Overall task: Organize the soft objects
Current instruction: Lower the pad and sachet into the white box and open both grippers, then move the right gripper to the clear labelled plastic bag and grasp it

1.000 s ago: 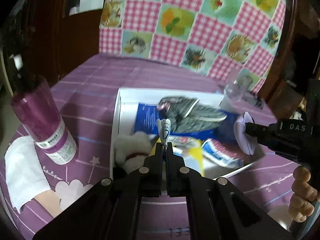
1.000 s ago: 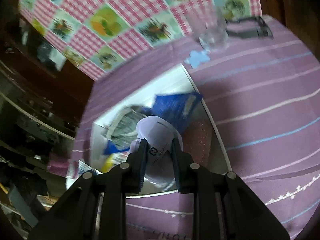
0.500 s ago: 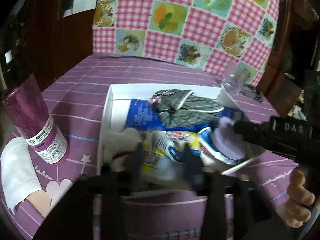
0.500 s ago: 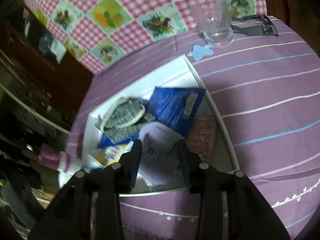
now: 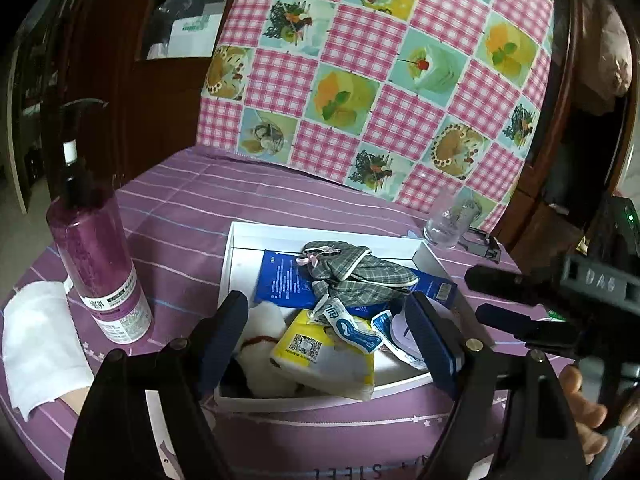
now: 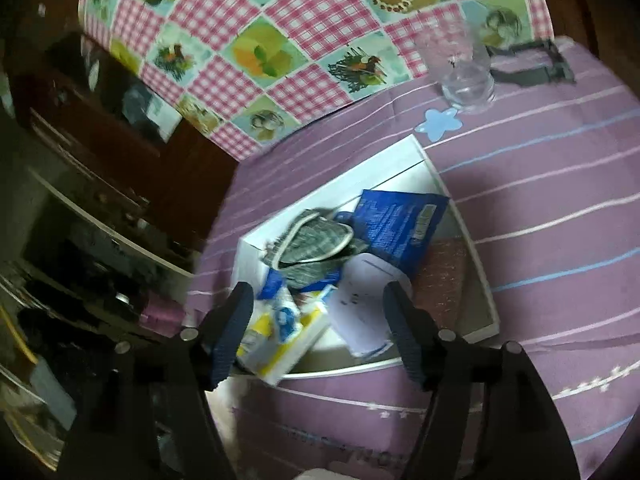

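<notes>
Now I have both grippers hanging just above the near edge of the white box (image 5: 230,256), which sits on the purple striped table (image 5: 184,208). My left gripper (image 5: 326,334) has just been opening and its jaws stand wide apart with nothing clamped; between them I look down on the yellow tissue pack (image 5: 320,364) and the small blue-and-white sachet (image 5: 352,326) lying on top of it. My right gripper (image 6: 320,326) has also just been opening, its jaws spread and free, and the pale lilac soft piece (image 6: 364,300) lies in the box below them, not pressed by either pad.

Everything soft is inside the box. The grey checked cloth (image 5: 352,276) lies over the blue packet (image 5: 280,282) toward the far side. The white fluffy toy (image 5: 260,344) sits in the near left corner, just beside the tissue pack. In the right wrist view the lilac piece rests between the tissue pack and a reddish glittery patch (image 6: 444,276) along the right side of the box.

Outside the box, a purple pump bottle (image 5: 100,276) stands upright to the left, with a white towel (image 5: 40,344) near it. A clear glass (image 5: 448,222) stands beyond the far right corner, in front of the pink checked cloth (image 5: 380,68).
</notes>
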`<action>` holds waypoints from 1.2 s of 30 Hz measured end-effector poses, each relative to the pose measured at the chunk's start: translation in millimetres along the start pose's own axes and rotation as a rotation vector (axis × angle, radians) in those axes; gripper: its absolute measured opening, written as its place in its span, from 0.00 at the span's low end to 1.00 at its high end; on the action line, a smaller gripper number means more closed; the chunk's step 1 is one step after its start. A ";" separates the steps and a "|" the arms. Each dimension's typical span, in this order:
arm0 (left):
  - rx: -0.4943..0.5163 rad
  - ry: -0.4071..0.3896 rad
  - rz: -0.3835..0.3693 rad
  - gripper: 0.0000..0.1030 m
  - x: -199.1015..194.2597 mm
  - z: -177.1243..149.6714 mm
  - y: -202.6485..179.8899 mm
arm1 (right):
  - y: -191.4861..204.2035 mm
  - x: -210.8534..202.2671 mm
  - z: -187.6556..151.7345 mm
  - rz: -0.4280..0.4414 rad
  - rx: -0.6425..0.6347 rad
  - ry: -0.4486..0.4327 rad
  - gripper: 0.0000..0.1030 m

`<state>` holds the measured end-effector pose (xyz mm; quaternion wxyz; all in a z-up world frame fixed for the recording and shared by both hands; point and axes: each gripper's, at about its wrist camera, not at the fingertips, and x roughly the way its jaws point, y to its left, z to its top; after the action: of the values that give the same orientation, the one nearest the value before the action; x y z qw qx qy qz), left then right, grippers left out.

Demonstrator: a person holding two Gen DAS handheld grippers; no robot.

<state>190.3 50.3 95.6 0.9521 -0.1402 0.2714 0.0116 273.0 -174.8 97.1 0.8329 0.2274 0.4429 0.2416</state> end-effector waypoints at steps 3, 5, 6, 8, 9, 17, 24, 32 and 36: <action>0.000 0.003 -0.001 0.79 0.2 -0.6 -0.8 | 2.9 0.4 -0.4 -0.062 -0.036 -0.007 0.66; 0.012 0.002 0.004 0.79 -0.4 -0.6 -1.7 | 1.6 -4.7 0.0 -0.055 -0.031 -0.028 0.66; 0.022 -0.004 0.007 0.79 -2.4 -0.7 -3.9 | 2.1 -7.2 0.3 -0.055 -0.033 -0.039 0.66; 0.043 -0.025 0.010 0.79 -9.8 -0.7 -8.8 | 5.0 -12.8 0.0 -0.061 -0.046 -0.061 0.66; 0.052 -0.032 0.010 0.80 -13.8 -1.2 -11.5 | 7.4 -16.3 -0.9 -0.060 -0.058 -0.073 0.66; 0.139 -0.062 0.098 0.84 -36.0 -10.5 -28.3 | 22.9 -37.7 -18.5 -0.127 -0.184 -0.085 0.66; 0.148 -0.036 0.077 0.84 -58.4 -26.1 -30.8 | 33.1 -70.9 -42.1 -0.169 -0.243 -0.115 0.66; 0.184 -0.019 0.105 0.84 -83.5 -55.9 -30.2 | 22.4 -91.0 -94.6 -0.319 -0.344 -0.158 0.66; 0.226 -0.007 0.127 0.84 -94.1 -71.1 -33.8 | 16.6 -101.5 -109.1 -0.338 -0.364 -0.156 0.66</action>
<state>76.9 3.4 95.5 0.9601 -0.0146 0.2762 0.0418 127.4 -205.2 115.6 0.9203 0.0148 0.3583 0.1565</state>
